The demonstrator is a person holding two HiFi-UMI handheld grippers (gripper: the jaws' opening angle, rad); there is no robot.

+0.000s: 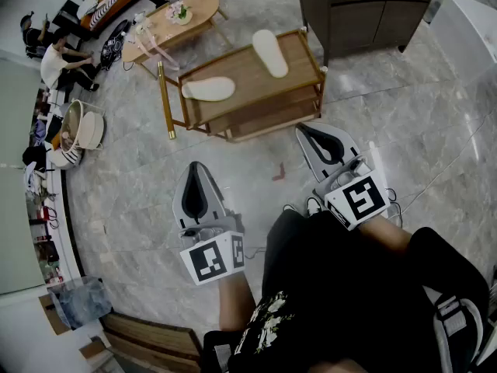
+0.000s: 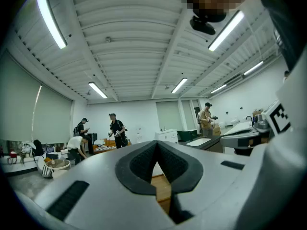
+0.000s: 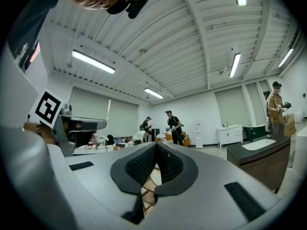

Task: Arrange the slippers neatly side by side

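the left gripper has its fingers clenched tip to tip with nothing between them. only a sliver of wood shows through the gap lower down. the right gripper is the same, its fingers pressed together and empty. in the head view both grippers are held level and low in front of the person, well short of the wooden desk. the right one reaches a little further forward than the left.

the two pale slippers lie on the desk top. the near slipper lies crosswise toward the front left of the top. the far slipper lies toward the back right, angled another way. they are well apart and not lined up, so by the look of it none of the arranging is done, and this reads as the approach, before any grasp.

the next move, as i judge it, calls for opening one pair of fingers and bringing it forward over the desk to one slipper. the left gripper suits the near slipper and the right gripper the far one. a flat, soft slipper may droop if pinched at one end, so a hold on its side edge seems safer. it then needs turning to match the other and setting down just beside it.
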